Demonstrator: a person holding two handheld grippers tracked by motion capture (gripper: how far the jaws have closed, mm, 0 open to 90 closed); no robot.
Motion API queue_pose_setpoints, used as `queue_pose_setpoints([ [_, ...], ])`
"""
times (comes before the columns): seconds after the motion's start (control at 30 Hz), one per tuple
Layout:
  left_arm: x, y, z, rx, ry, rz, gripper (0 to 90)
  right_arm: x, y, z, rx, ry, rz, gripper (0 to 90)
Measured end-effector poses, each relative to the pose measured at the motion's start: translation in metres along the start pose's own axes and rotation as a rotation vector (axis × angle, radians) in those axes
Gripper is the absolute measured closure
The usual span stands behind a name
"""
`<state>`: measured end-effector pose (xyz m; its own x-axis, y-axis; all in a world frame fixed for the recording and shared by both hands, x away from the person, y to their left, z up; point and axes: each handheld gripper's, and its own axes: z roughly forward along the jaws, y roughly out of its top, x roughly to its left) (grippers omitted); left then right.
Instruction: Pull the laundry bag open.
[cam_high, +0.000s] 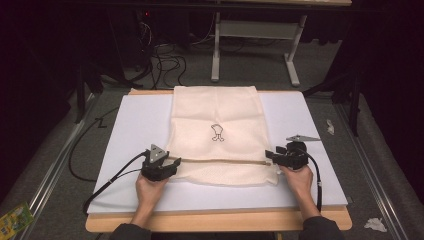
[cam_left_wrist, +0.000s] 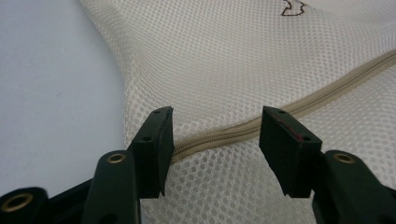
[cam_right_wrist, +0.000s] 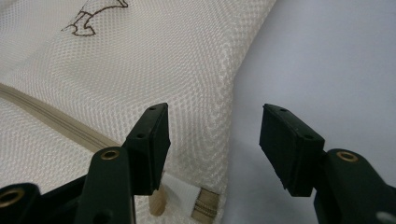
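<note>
- Gripping the mesh bag (cam_high: 216, 135) at both ends of its zipper (cam_high: 220, 161) looks like the step in hand; the bag lies flat on the white board (cam_high: 130, 125), zipper running across it near the person's side
- left gripper (cam_high: 172, 162) sits at the bag's left edge; in the left gripper view its jaws stand apart with the zipper (cam_left_wrist: 280, 114) passing between them, pads pressing on nothing
- right gripper (cam_high: 268, 156) sits at the bag's right edge; its jaws stand wide apart over the corner (cam_right_wrist: 210, 154), nothing pinched; a small tab (cam_right_wrist: 205, 205) shows just below
- to do it well, I would lower each gripper so one pad slides under the fabric edge; close on the tape beside the teeth, not on loose mesh; keep both hands level so the zipper stays straight
- the bag is cream, fine honeycomb mesh, soft and likely to bunch; the zipper is a beige ribbed band; a small brown outline drawing (cam_high: 216, 132) marks the middle; the board is smooth and matte
</note>
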<state>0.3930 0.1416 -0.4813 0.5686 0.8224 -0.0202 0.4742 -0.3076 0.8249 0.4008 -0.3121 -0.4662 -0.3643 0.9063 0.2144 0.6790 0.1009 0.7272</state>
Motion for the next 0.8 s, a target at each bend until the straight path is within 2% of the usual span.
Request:
queue_pose_setpoints([
  [0.2,-0.001,-0.001,0.001,-0.002,0.003,0.006,44.5,0.005,0.001,0.009,0.037,-0.001,-0.001,43.3],
  [0.23,-0.001,-0.001,0.001,-0.002,0.004,0.007,44.2,0.006,0.001,0.013,0.058,-0.011,0.001,41.9],
  [0.47,-0.003,0.0,0.004,0.032,0.016,0.023,43.4,0.011,0.002,0.015,0.084,-0.011,-0.011,42.6],
  [0.5,-0.007,0.001,0.008,0.064,0.032,0.05,42.8,0.014,0.003,0.016,0.097,0.009,-0.019,48.0],
  [0.53,-0.007,0.001,0.008,0.064,0.032,0.05,42.7,0.014,0.003,0.016,0.097,0.009,-0.019,48.0],
  [0.6,-0.01,0.001,0.009,0.073,0.048,0.074,42.7,0.018,0.004,0.016,0.112,0.009,-0.028,54.4],
  [0.63,-0.009,0.001,0.009,0.074,0.046,0.07,42.7,0.018,0.004,0.017,0.119,0.008,-0.031,58.1],
  [0.67,-0.009,0.001,0.009,0.074,0.045,0.068,42.7,0.018,0.005,0.017,0.124,0.0,-0.04,67.5],
  [0.7,-0.009,0.001,0.009,0.075,0.047,0.071,42.7,0.018,0.005,0.017,0.124,0.0,-0.04,67.5],
  [0.73,-0.009,0.001,0.009,0.075,0.046,0.071,42.6,0.016,0.004,0.017,0.121,-0.013,-0.049,78.0],
  [0.77,-0.009,0.001,0.009,0.073,0.046,0.069,42.6,0.016,0.004,0.017,0.121,-0.013,-0.049,78.0],
  [0.8,-0.009,0.001,0.009,0.074,0.045,0.069,42.7,0.017,0.004,0.017,0.117,-0.021,-0.073,85.0],
])
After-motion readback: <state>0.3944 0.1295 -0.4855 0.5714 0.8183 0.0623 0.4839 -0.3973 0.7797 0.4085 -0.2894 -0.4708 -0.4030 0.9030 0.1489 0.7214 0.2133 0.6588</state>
